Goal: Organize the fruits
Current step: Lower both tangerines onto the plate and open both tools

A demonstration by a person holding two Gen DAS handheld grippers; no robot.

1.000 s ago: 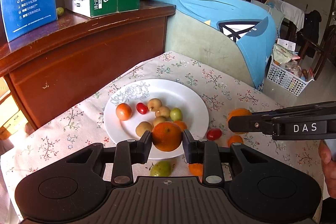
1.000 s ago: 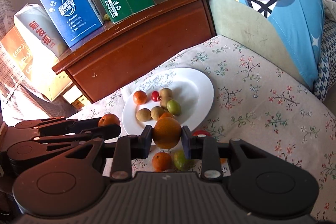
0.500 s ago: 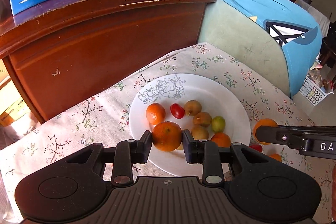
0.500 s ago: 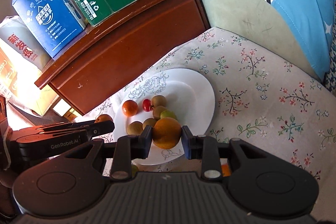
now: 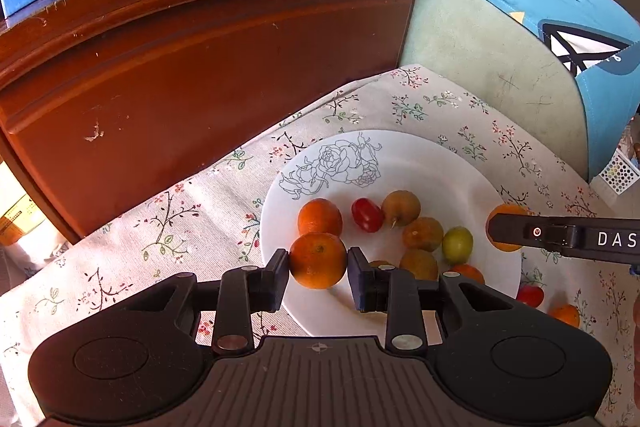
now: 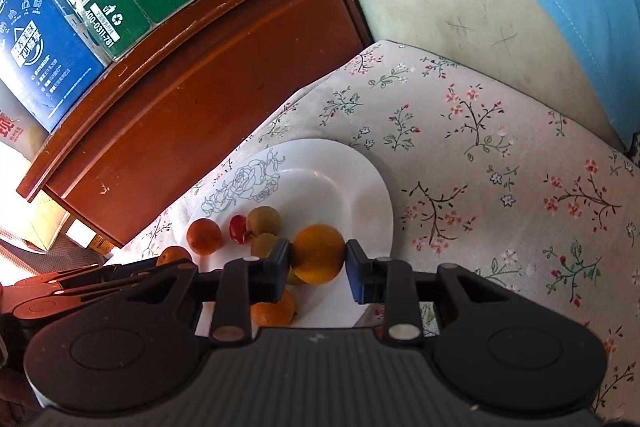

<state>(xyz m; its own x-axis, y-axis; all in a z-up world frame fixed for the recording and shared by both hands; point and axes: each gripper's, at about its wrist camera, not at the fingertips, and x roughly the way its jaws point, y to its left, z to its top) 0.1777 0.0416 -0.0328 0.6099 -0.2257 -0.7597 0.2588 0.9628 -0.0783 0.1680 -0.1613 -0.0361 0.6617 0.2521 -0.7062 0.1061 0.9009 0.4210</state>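
Over the plate (image 5: 420, 163): both grippers hang with one orange each.
Left gripper (image 5: 318, 267): fingers squeezed tight on an orange (image 5: 318, 261), above the near side of the plate.
Right gripper (image 6: 318, 261): fingers pinched on a bigger orange (image 6: 318, 253), above the plate's near half.
On the plate: small oranges, brown fruits, a green one, a red tomato (image 5: 367, 214).
Off the plate: maybe two fruits by its right rim, partly hidden.
Step now: bringing the oranges to the plate.
Next move: go lower, find a bare spot, then let go softly so nothing rolls.
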